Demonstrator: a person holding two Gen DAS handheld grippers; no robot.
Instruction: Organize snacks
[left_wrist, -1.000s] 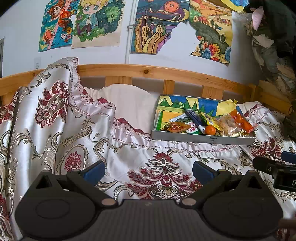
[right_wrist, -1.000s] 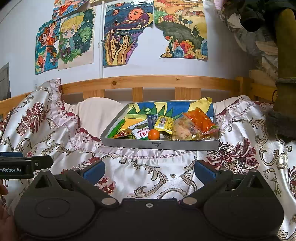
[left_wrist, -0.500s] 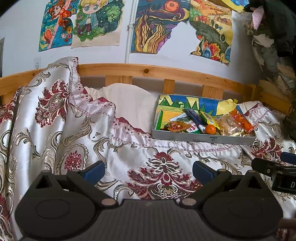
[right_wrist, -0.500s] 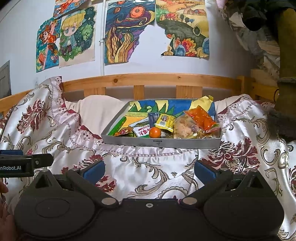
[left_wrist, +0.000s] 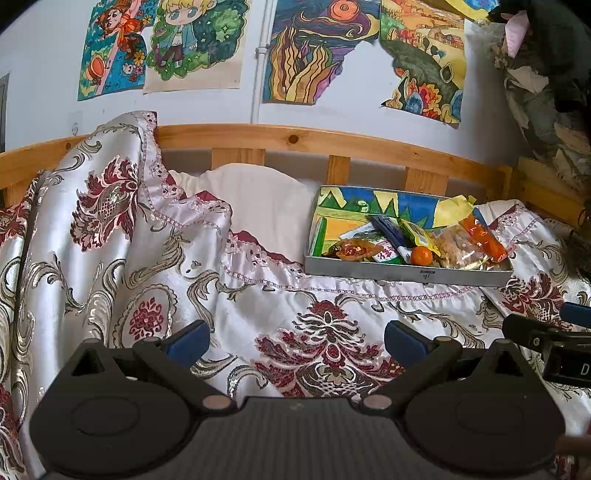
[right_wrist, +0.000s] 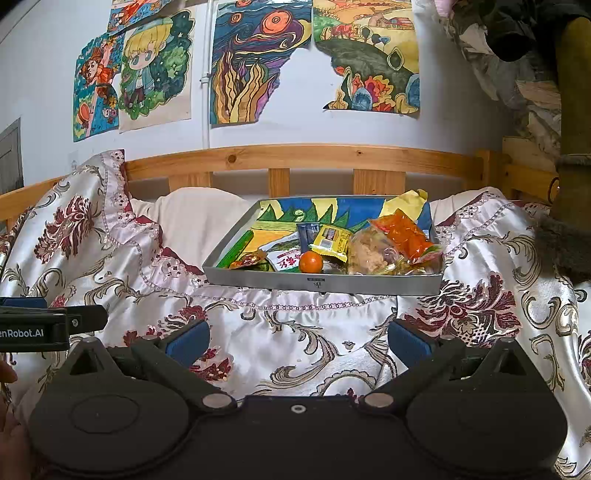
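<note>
A grey metal tray (right_wrist: 321, 286) (left_wrist: 406, 275) lined with a coloured drawing rests on the patterned bedspread. It holds several snacks: a small orange (right_wrist: 311, 262) (left_wrist: 421, 255), a yellow packet (right_wrist: 330, 240), a clear bag of pale pieces (right_wrist: 371, 251), an orange packet (right_wrist: 404, 236) (left_wrist: 484, 238) and a green-and-white packet (right_wrist: 286, 258). My right gripper (right_wrist: 297, 341) stands open and empty, well short of the tray's front wall. My left gripper (left_wrist: 295, 339) is open too, empty, down-left of the tray. Each gripper shows at the edge of the other's view.
The satin bedspread (left_wrist: 147, 258) rises in a high fold at the left. A wooden rail (right_wrist: 295, 157) runs behind the tray, with a white pillow (left_wrist: 258, 206) before it. Drawings hang on the wall. Piled clothes (right_wrist: 546, 74) sit at the right.
The right gripper has drifted slightly back and down, so the tray sits a little higher in its view. The left gripper has hardly moved.
</note>
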